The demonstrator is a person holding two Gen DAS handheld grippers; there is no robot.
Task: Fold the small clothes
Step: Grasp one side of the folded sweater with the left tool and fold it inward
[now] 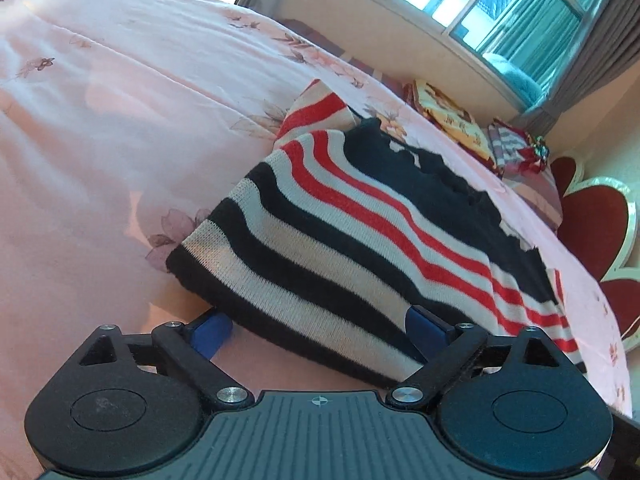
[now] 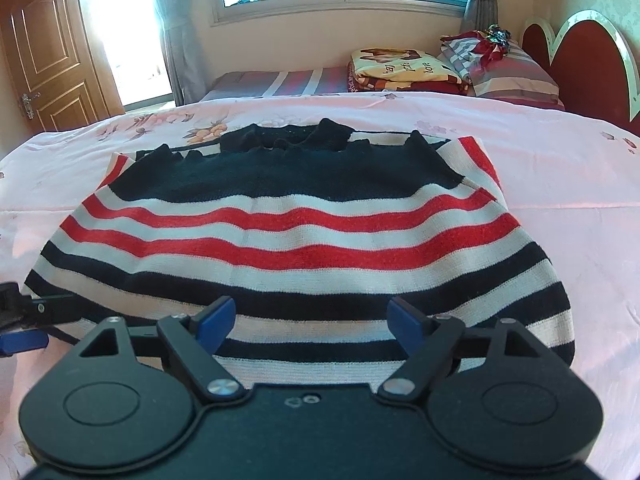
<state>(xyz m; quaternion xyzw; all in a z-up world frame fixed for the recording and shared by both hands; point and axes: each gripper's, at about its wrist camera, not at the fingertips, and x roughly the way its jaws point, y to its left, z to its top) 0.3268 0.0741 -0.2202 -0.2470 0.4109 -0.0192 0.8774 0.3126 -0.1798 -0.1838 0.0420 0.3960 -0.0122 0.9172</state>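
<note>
A small knitted sweater (image 2: 300, 240) with navy, white and red stripes lies flat on the pink flowered bedsheet (image 2: 560, 160), navy collar at the far end and hem towards me. My right gripper (image 2: 312, 320) stands open over the middle of the hem, its blue pads apart with striped knit between them. In the left wrist view the sweater (image 1: 360, 232) runs diagonally. My left gripper (image 1: 318, 332) is open at its near left hem corner: one blue pad is on the sheet beside the edge, the other over the knit. A blue finger (image 2: 24, 339) of it shows at the right wrist view's left edge.
At the head of the bed lie a folded printed blanket (image 2: 404, 68) and striped pillows (image 2: 516, 76) against a red heart-shaped headboard (image 2: 588, 52). A window is behind the bed and a wooden door (image 2: 44, 48) stands far left. Bare pink sheet (image 1: 100, 140) stretches left of the sweater.
</note>
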